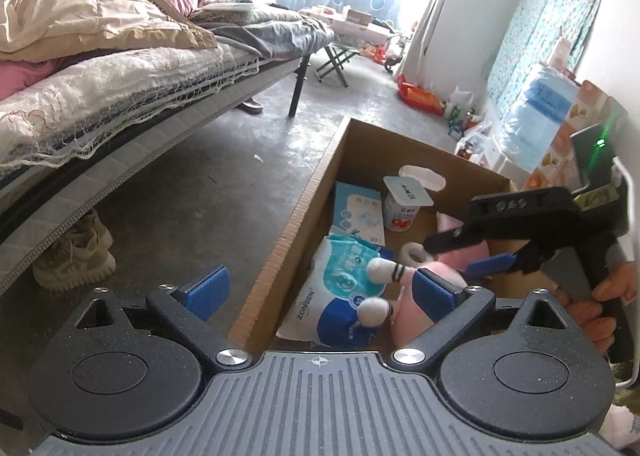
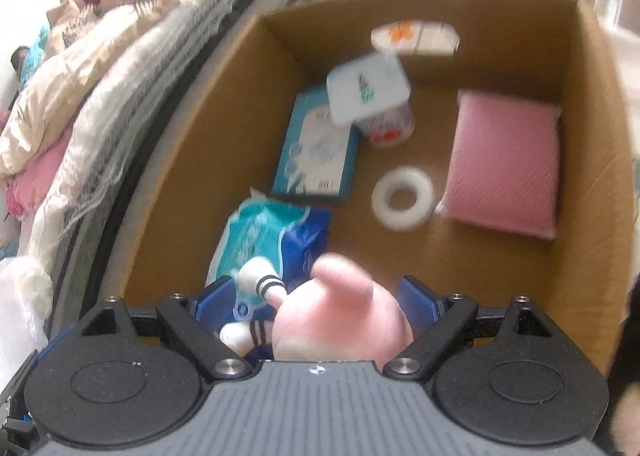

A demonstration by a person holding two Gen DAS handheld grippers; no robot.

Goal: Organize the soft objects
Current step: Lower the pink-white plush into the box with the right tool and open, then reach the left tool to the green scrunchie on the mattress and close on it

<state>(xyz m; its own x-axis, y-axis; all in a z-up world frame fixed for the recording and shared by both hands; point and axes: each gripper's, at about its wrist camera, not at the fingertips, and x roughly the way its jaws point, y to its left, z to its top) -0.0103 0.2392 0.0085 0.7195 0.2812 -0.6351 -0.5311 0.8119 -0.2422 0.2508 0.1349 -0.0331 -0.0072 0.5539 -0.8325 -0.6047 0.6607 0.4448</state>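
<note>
From your left wrist view, your left claw (image 1: pixel 320 290) stands spread and empty over the cardboard box (image 1: pixel 280 244) edge, while your right claw (image 1: pixel 460 256) reaches down toward the pink plush toy (image 1: pixel 408 316) in the box's near corner.

From your right wrist view, that claw (image 2: pixel 316 304) stands spread wide with the plush toy (image 2: pixel 340 316) between its pads (not visibly pinched). Let the toy settle beside the tissue pack (image 2: pixel 268 236) before withdrawing straight up.
</note>
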